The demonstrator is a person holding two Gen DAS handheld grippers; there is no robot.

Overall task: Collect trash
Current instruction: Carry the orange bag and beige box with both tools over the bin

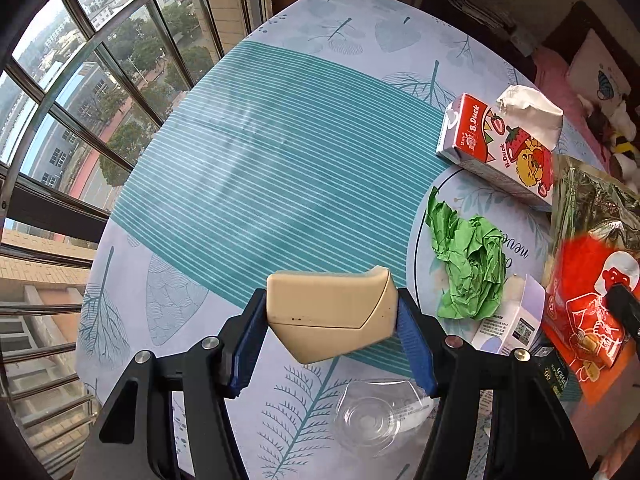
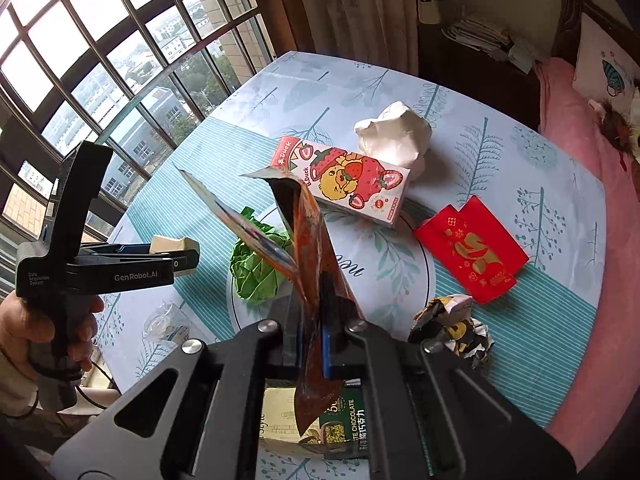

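My left gripper [image 1: 332, 322] is shut on a beige plastic case [image 1: 334, 316] and holds it above the table; it also shows in the right wrist view [image 2: 176, 250]. My right gripper [image 2: 310, 340] is shut on an orange foil snack bag [image 2: 310, 240], held upright with its mouth open; the bag shows in the left wrist view [image 1: 588, 280]. Crumpled green paper [image 1: 468, 268] [image 2: 256, 276], a strawberry drink carton [image 1: 496, 148] [image 2: 344, 180] and a white paper wad [image 1: 528, 114] [image 2: 394, 136] lie on the table.
A red envelope [image 2: 472, 250] and a crumpled black and gold wrapper [image 2: 452, 332] lie right. A clear plastic cup [image 1: 372, 416], a small lilac box [image 1: 512, 320] and a chocolate box [image 2: 344, 420] lie near. Window bars [image 1: 100, 92] left, pink bed [image 2: 580, 140] right.
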